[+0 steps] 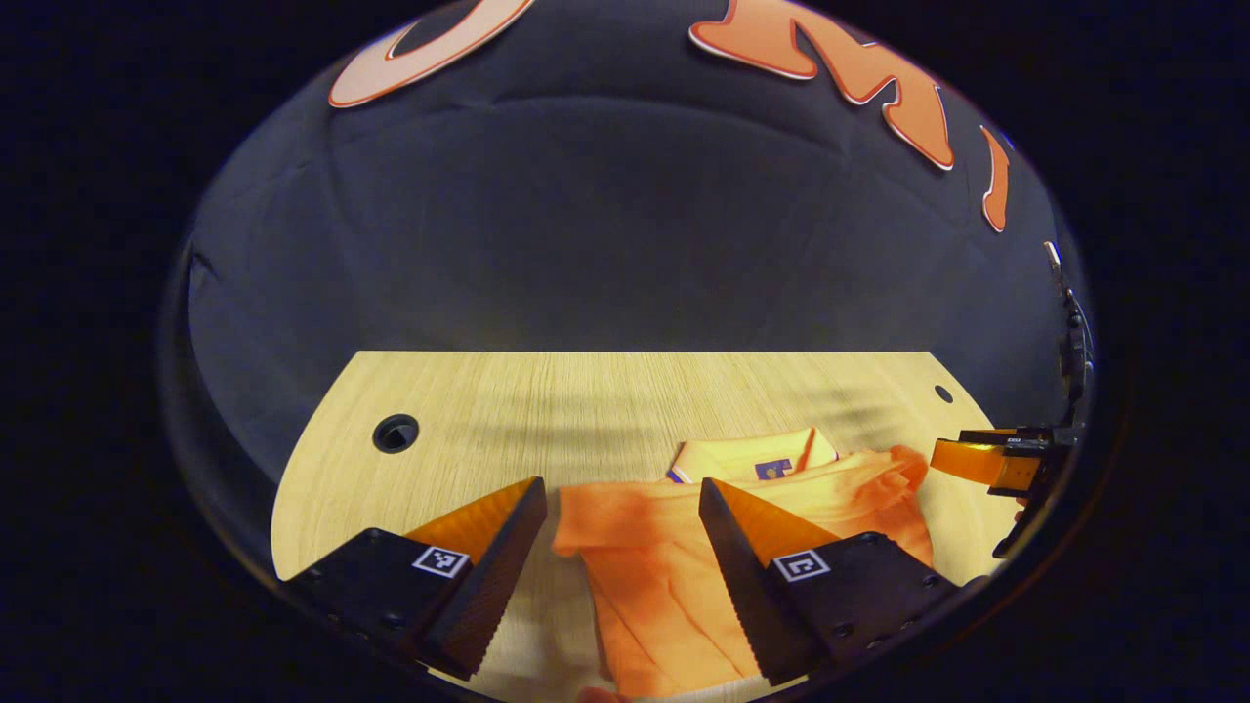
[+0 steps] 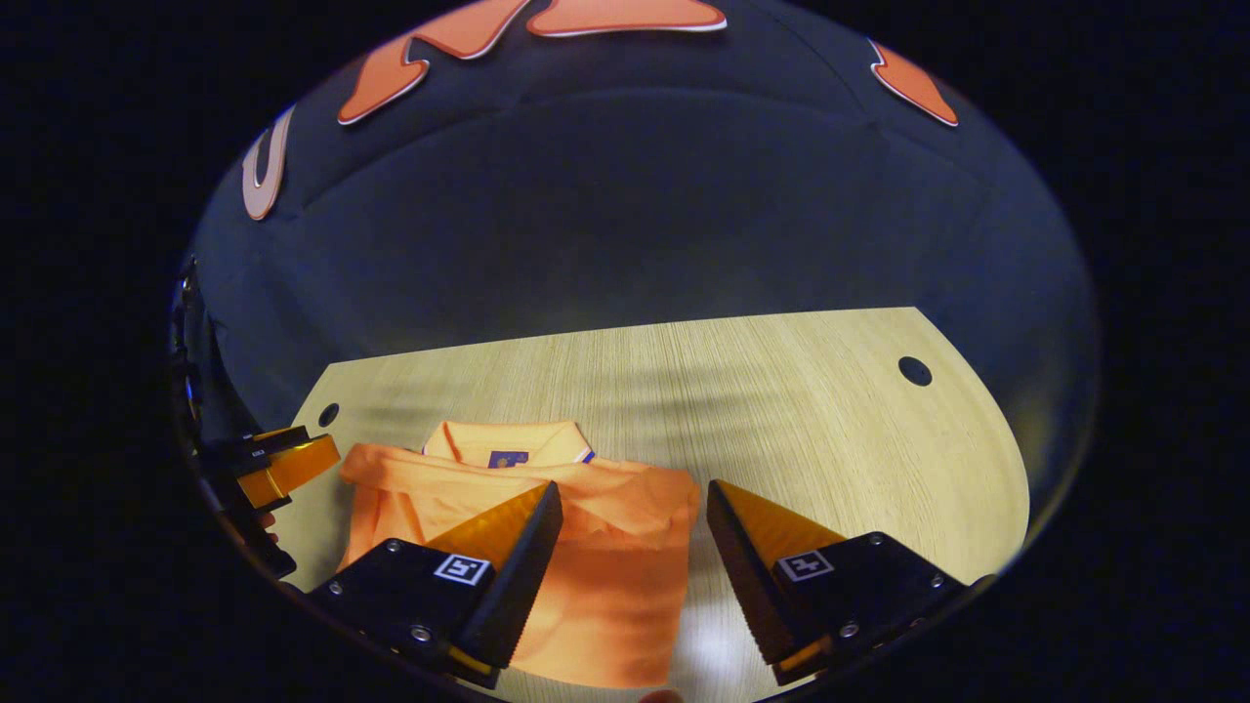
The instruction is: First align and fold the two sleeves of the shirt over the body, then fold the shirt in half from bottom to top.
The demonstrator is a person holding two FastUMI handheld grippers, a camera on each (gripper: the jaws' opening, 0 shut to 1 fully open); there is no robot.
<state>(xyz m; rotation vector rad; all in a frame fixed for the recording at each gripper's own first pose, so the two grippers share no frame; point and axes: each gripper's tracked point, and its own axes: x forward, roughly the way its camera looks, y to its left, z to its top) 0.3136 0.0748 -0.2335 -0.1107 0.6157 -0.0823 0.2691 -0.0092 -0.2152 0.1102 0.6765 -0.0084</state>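
Orange collared cotton shirt (image 1: 674,547) lies lengthwise, collar toward the wooden table's (image 1: 547,410) far edge; left gripper (image 1: 625,576) and right gripper (image 2: 635,576) hover over its shoulders, fingers spread, empty.

Left gripper view: low over counter (image 1: 586,400), facing booth wall; shirt (image 1: 664,557) close ahead between own fingers, other gripper far right. Right gripper view: same height and heading; shirt (image 2: 596,547) ahead-left, other gripper far left. Shared: shirt, counter (image 2: 781,391), wall.

Beyond the shirt (image 2: 547,547) the desk (image 2: 781,410) lies bare up to the booth wall (image 2: 625,215); 2 grommet holes (image 2: 915,371) sit near its back corners.
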